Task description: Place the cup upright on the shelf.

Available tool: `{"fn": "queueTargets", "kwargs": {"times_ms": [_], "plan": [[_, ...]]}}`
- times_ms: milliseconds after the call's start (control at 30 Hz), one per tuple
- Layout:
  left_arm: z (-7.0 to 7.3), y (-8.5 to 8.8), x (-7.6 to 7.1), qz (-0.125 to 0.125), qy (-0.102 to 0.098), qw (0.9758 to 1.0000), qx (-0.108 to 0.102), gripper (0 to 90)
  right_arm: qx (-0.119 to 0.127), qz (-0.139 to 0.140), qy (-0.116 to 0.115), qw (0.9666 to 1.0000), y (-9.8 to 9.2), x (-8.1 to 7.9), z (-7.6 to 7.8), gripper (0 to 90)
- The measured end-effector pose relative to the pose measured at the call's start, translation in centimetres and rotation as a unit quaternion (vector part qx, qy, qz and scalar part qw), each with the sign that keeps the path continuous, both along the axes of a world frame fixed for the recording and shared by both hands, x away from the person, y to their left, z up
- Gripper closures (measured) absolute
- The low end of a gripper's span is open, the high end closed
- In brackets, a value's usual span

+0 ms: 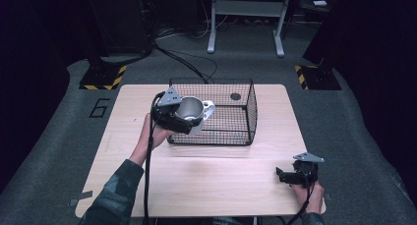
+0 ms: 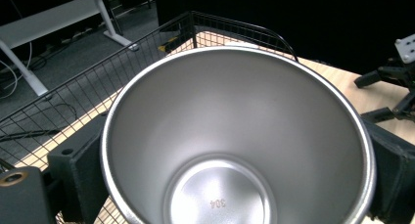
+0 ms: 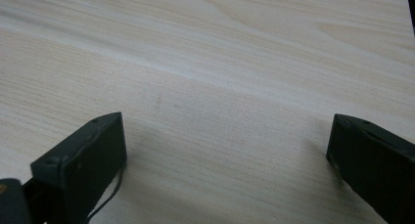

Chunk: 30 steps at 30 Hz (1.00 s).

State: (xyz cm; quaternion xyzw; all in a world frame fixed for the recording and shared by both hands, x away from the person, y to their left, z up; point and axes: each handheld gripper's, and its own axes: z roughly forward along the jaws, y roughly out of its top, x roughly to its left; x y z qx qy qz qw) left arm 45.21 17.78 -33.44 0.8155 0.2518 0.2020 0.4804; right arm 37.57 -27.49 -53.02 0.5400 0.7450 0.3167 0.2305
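Observation:
A shiny steel cup [image 1: 190, 109] is held over the left end of the black wire basket [image 1: 247, 118], with my left gripper [image 1: 181, 118] shut on it. In the left gripper view I look straight into the cup [image 2: 235, 150], its mouth toward the camera, the jaws pressing its sides, and the basket's wire wall [image 2: 73, 92] behind it. A white piece [image 1: 208, 108] sticks out beside the cup. My right gripper [image 1: 282, 175] rests low near the table's front right corner, jaws wide apart over bare wood [image 3: 220, 116] with nothing between them.
The light wooden table [image 1: 206, 181] stands on grey carpet. A dark round spot [image 1: 235, 96] lies on the basket floor. Beyond the table are a white desk frame [image 1: 246, 18], floor cables and yellow-black striped stand bases [image 1: 103, 77].

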Motion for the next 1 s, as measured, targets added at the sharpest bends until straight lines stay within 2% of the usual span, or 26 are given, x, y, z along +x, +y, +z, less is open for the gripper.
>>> {"fn": "queueTargets", "kwargs": {"times_ms": [500,1000], "plan": [[0.3,-1.2,3.3,0.016,0.012,0.9998,-0.001,6.5,0.0,0.0,0.0,1.0,0.0,0.0,0.0,0.9],[-0.5,-3.0,6.1,0.029,0.022,0.9993,0.002,6.5,0.0,0.0,0.0,1.0,0.0,0.0,0.0,0.9]]}}
